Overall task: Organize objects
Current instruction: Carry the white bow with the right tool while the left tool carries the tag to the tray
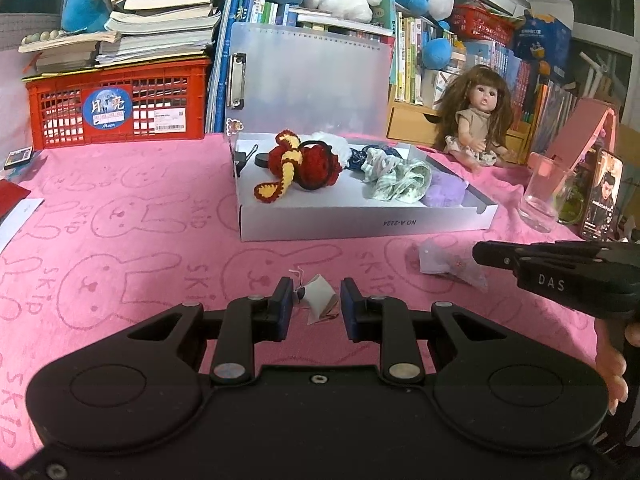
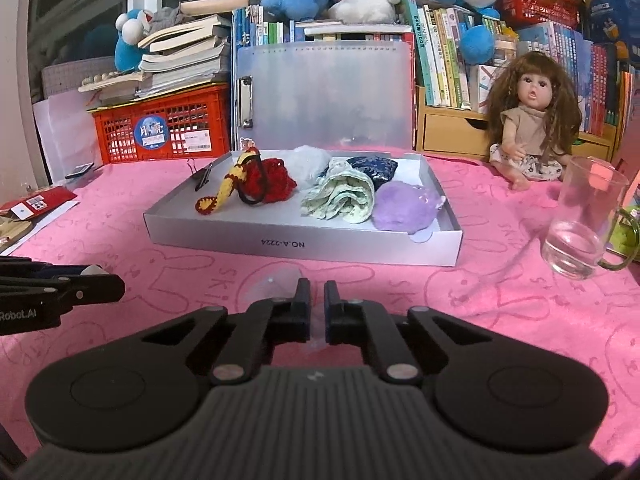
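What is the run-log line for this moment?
left gripper jaws: shut on small white folded packet | right gripper jaws: shut on translucent lilac pouch | white cardboard box: holds soft items

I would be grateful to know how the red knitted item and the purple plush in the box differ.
The red knitted item sits at the box's left end; the purple plush sits at its right, near the front wall. The knitted item is crocheted yarn with a yellow-striped strip; the plush is fluffy and plain. Both lie inside the box.

Cloth (image 2: 500,312) open before box (image 2: 304,246); glass (image 2: 580,232) blocks right.
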Motion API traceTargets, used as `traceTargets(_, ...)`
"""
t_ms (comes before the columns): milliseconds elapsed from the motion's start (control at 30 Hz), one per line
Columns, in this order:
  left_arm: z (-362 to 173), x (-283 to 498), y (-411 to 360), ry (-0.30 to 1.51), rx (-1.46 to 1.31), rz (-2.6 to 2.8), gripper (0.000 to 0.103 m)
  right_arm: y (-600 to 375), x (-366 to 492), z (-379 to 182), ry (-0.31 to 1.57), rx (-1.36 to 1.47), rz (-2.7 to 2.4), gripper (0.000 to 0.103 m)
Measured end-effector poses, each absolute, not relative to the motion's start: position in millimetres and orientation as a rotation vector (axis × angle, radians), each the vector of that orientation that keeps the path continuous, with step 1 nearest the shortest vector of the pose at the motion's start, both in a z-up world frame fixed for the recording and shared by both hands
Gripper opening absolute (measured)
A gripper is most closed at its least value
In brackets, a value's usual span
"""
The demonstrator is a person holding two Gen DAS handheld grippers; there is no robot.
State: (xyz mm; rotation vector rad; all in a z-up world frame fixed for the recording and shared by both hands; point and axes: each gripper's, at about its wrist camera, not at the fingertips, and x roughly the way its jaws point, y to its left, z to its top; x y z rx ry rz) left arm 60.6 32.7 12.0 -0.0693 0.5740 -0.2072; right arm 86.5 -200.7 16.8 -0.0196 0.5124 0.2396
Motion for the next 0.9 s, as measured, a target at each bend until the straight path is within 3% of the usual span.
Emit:
traceTargets(167, 15, 65, 30, 0.569, -0.071, -0.209, 0.024, -202, 86, 16, 0.516, -0.016, 0.248, 0.01)
traceTargets(200, 15, 65, 30, 0.568, -0.071, -0.21, 0.024, -202, 87, 16, 0.517, -0.019, 0.258, 0.02)
traceTargets(233, 15, 65, 30, 0.567, -0.07, -0.211, 0.024, -202, 88, 15, 0.515, -0.019, 0.258, 0.022)
traceTargets(300, 15, 65, 29, 0.566, -0.069, -0.212, 0.024, -202, 91, 14, 0.512, -0.015, 0.252, 0.041)
traceTargets(400, 15, 66, 29, 0.567, -0.07, -0.212, 0.024, -202, 96, 12, 0.518, 0.011, 0.258, 0.048)
traceTargets(700, 15, 68, 28, 0.568, -0.07, -0.212, 0.024, -187, 106, 5, 0.547, -0.037, 0.268, 0.047)
traceTargets(900, 17, 73, 24, 0.563, -0.069, -0.217, 0.024, -184, 106, 6, 0.546, -0.048, 0.267, 0.021)
